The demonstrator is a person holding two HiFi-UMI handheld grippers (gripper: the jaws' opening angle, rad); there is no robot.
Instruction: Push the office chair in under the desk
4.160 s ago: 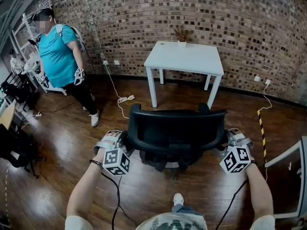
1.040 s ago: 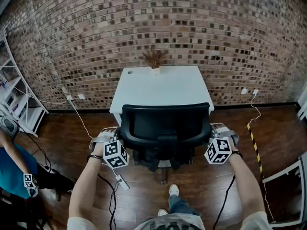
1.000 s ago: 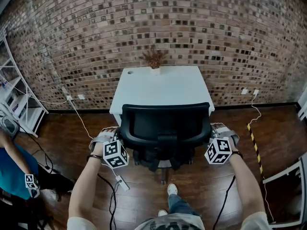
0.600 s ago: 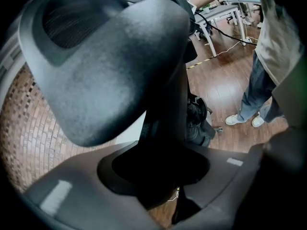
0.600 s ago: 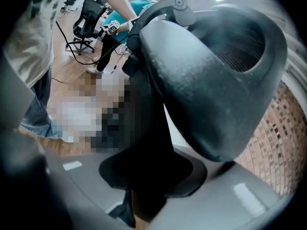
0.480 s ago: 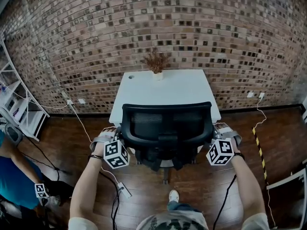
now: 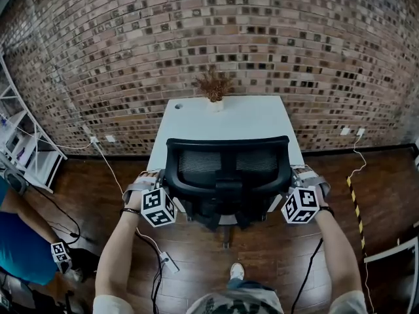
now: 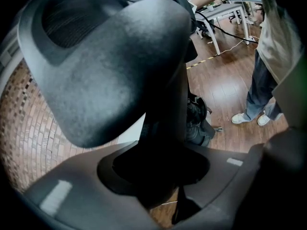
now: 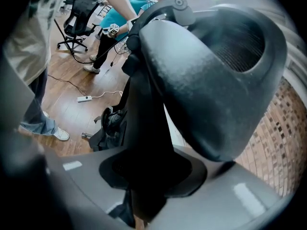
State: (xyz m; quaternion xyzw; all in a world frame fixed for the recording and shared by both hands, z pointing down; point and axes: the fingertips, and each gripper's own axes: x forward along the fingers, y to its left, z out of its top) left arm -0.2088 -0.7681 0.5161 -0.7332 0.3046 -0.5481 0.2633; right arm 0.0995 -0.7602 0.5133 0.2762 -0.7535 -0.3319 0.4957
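Office chair [image 7: 226, 175], head view: what couldn't you see?
– Seat & base mostly hidden behind the backrest. Backrest overlapped the near edge of the white desk [image 7: 226, 118], so couldn't tell how far the seat sat under it. Desk legs hidden too. Chair was square to the desk. Desk stood against the brick wall [image 7: 196, 38] w/ a dried plant [image 7: 214, 86] at its far edge.

Grippers?
– On the chair's left side was the left gripper [image 7: 149, 183], on its right side the right gripper [image 7: 308, 180], level w/ each other. Jaw tips were tucked in by the armrests, unreadable from up there. Bystander in teal [image 7: 19, 254] was cut off at the frame's left edge.

Left gripper view?
– Very close, dark. The left armrest pad [image 8: 110, 66] filled the upper frame. The left post [image 8: 165, 128] under it ran down btwn the jaws, which were clamped on it. Contact line itself was lost in shadow. Wearer's legs [image 8: 261, 90] were at right, cut off above.

Right gripper view?
– Mirror pic. The right armrest pad [image 9: 206, 80] was up top, the right post [image 9: 144, 143] btwn the jaws, jaws closed on it. Near-left corner was just blur. Behind: a second chair [image 9: 79, 8] & a power strip [image 9: 85, 98] on the wood floor [image 9: 62, 80].
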